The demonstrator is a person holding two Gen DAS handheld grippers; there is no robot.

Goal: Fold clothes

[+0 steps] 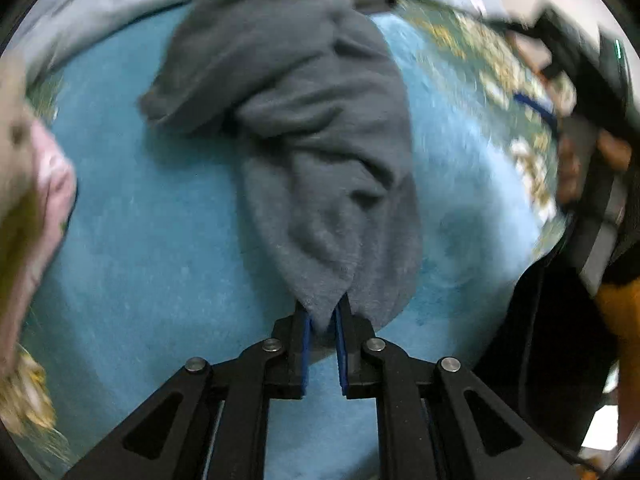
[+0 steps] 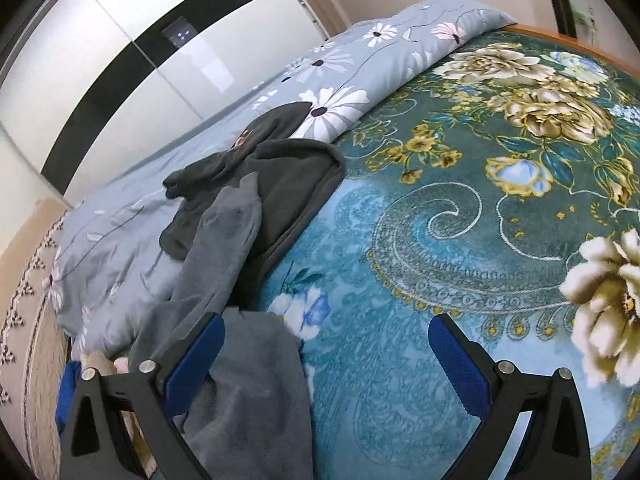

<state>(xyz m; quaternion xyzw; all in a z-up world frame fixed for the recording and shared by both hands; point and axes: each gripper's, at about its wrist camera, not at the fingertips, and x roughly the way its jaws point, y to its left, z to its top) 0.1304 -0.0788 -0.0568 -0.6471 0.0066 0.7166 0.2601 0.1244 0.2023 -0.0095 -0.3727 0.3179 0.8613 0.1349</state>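
Observation:
My left gripper (image 1: 323, 320) is shut on the edge of a grey fleece garment (image 1: 304, 152), which stretches away from the fingers over the blue floral blanket (image 1: 152, 248). The same grey garment (image 2: 236, 364) shows at the lower left of the right wrist view, trailing toward a darker grey garment (image 2: 280, 184) that lies flat at the blanket's edge. My right gripper (image 2: 326, 344) is wide open and empty above the blanket (image 2: 420, 260), with its left finger beside the grey cloth. In the left wrist view the right gripper and the hand holding it (image 1: 588, 152) appear blurred at the right.
A light blue duvet with white flowers (image 2: 340, 76) lies along the far side of the bed. A wardrobe with white and black panels (image 2: 132, 52) stands behind. A patterned rug (image 2: 28, 320) covers the floor at left. A pinkish cloth (image 1: 44, 208) is at the left edge.

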